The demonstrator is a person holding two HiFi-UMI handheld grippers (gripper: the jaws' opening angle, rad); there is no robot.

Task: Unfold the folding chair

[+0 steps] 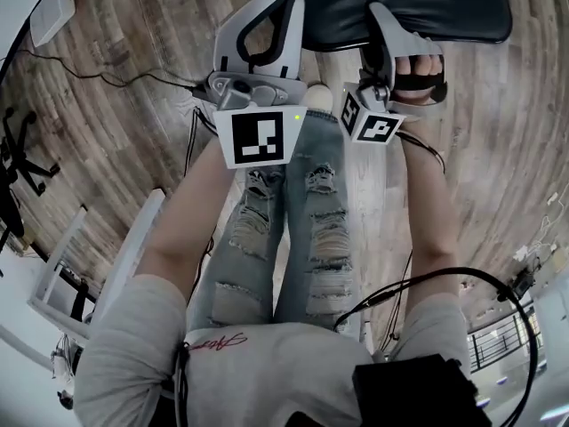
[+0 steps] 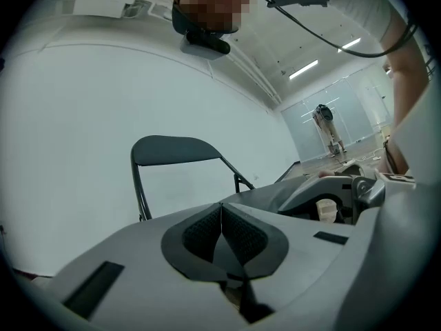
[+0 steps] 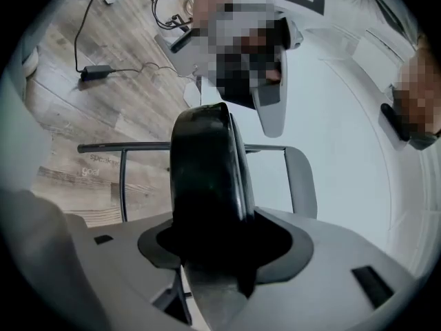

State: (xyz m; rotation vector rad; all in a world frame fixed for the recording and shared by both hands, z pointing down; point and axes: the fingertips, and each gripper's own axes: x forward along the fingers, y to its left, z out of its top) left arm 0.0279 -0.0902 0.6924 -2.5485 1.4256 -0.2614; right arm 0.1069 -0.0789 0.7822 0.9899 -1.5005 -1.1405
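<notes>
L gripper (image 2: 220,211) shut empty, R gripper (image 3: 212,229) wide round seat (image 3: 205,161), left gripper view: backrest (image 2: 176,149)

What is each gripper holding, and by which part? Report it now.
Left gripper: jaws shut, empty. Right gripper: the folding chair's black padded panel stands edge-on between its jaws; whether they clamp it cannot be told.

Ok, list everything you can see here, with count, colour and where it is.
folding chair: one, black seat and back, straight ahead
floor: one, brown wood planks, underfoot
power adapter: one, black, on the floor
wall: one, white, behind the chair
jeans: one pair, pale blue, ripped, worn
left gripper: one, grey, jaws shut, empty
right gripper: one, grey, chair's seat edge between its jaws
</notes>
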